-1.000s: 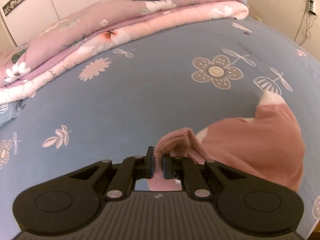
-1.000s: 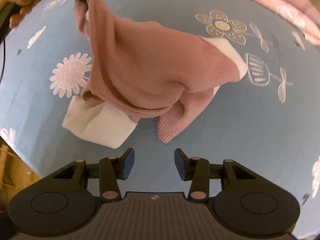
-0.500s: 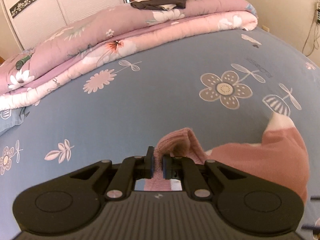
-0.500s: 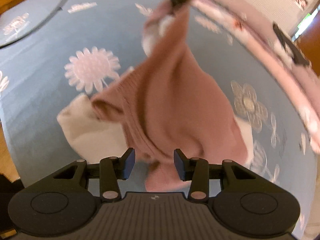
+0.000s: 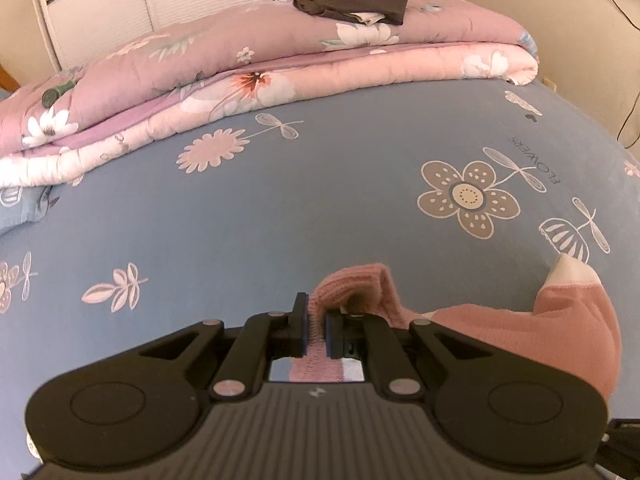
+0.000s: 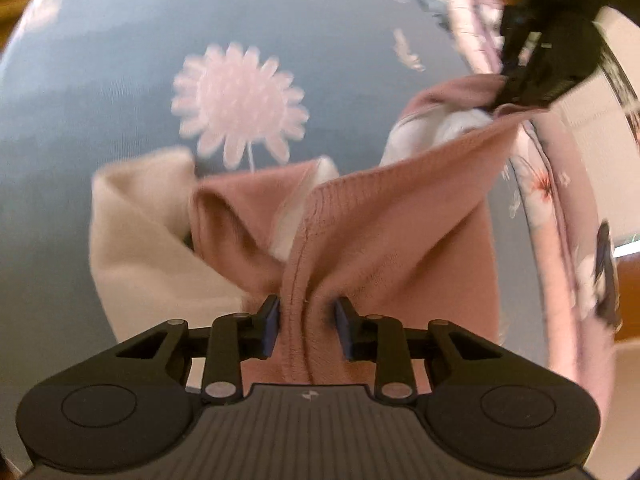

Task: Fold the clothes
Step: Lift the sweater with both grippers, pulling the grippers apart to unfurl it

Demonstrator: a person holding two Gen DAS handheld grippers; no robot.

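Behind, folded quilt bearing dark garment

light: warm, even | left: sharp | right: motion-blurred | edges: fisheye-bent

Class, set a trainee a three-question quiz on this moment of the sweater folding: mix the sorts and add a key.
1. True or false: the left gripper is shut on the pink sweater.
2. Where does the dark garment lie? A) on the folded quilt B) on the blue sheet C) in a gripper
3. Fill in: the right gripper has sweater fabric between its jaws, which have just been ____.

Key: 1 true; 2 A; 3 closing.
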